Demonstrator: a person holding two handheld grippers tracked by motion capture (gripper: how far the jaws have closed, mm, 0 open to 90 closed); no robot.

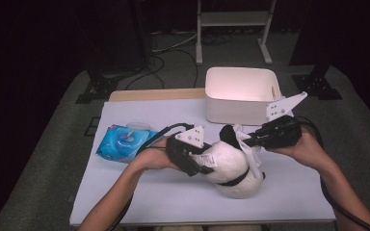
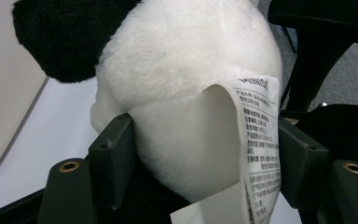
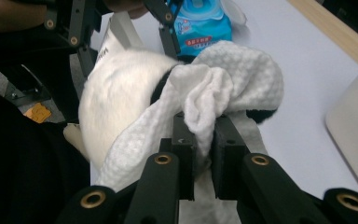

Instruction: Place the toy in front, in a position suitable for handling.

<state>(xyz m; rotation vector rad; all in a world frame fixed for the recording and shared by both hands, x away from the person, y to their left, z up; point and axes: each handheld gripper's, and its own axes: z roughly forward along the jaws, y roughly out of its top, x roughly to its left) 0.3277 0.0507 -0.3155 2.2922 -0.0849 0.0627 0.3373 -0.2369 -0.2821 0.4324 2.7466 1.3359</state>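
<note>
The left gripper point(image 2: 200, 154) clamps the plush panda point(image 2: 186, 93) by its white rump, a printed care label point(image 2: 258, 140) curling off the fur beside one jaw. The right gripper point(image 3: 200, 140) pinches a bunched white waffle-textured wipe point(image 3: 223, 84), draped over the toy's black ear. The panda sits mid-table point(image 1: 139, 187), between a blue wipes pack point(image 1: 123, 142) and a white bin point(image 1: 241, 96).
</note>
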